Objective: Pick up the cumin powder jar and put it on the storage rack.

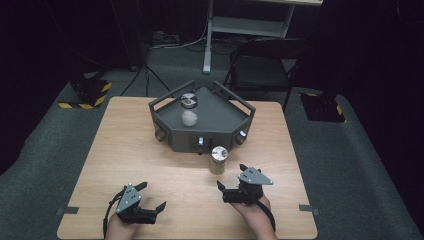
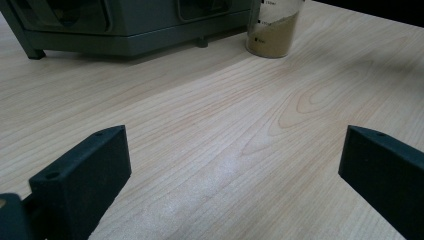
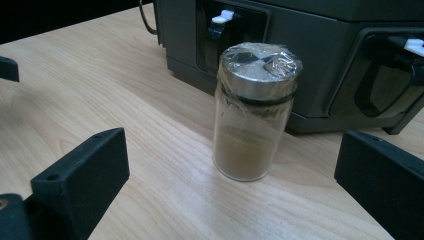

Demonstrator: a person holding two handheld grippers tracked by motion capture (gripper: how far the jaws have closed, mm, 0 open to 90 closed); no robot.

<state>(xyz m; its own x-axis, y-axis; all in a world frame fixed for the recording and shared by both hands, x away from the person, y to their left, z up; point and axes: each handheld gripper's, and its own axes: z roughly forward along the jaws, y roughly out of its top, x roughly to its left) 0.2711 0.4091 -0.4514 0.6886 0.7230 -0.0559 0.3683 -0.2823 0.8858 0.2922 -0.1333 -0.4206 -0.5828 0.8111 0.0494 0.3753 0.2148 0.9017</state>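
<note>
1. High view: left gripper [image 1: 150, 199] and right gripper [image 1: 231, 176] rest on the wooden table [image 1: 115, 150], jaws wide, empty.
2. Brown-powder jar [image 1: 219, 159] stands upright before the grey machine [image 1: 202, 120], near the right gripper.

Pale wood-grain tabletop [image 1: 125, 150], standing on grey carpet [image 1: 45, 150]. Toward the far edge, a dark grey angular device [image 1: 220, 131] resting directly on the wood. Just in front of it, upright on the surface, a clear jar [image 3: 254, 112] with a metal lid, partly filled with brown powder.
</note>
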